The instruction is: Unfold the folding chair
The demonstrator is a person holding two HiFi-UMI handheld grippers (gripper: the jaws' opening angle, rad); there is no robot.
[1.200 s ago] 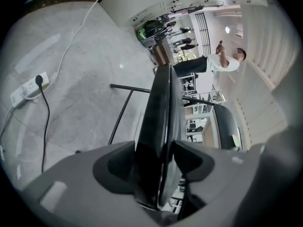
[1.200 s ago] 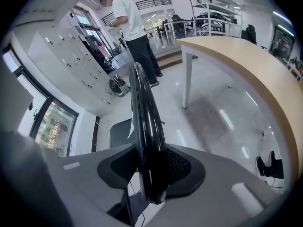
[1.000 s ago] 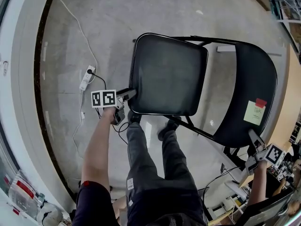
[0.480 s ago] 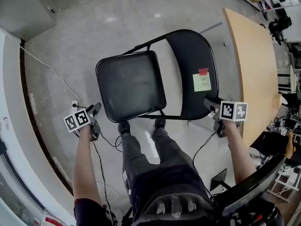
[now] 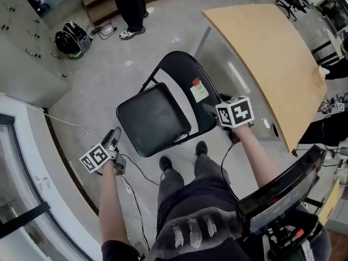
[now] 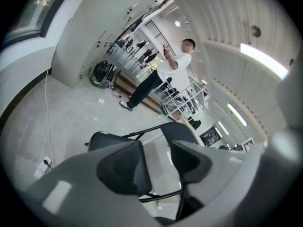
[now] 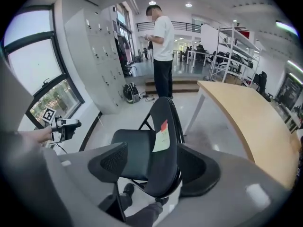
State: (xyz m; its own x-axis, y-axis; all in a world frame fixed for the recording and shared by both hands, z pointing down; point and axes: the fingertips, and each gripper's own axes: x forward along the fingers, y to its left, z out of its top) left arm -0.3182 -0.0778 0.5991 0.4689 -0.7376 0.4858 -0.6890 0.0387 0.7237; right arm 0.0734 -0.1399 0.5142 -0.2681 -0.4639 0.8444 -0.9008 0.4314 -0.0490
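You had one folding chair (image 5: 154, 118) standing open on the floor at the centre of the frame, with its seat flat. Its backrest carried two papers (one pale green note (image 5: 199, 93), one small red note (image 5: 195, 82)). Your left gripper (image 5: 115, 134), at the lower left, was apart from the seat; its two jaws were closing with nothing between them. Your right gripper (image 5: 209, 108) was just beside the backrest's edge, jaws opening wide, the pads not pressing on it. One wooden table (image 5: 272, 58) filled the upper right, and one person (image 5: 130, 4) stood at the top.
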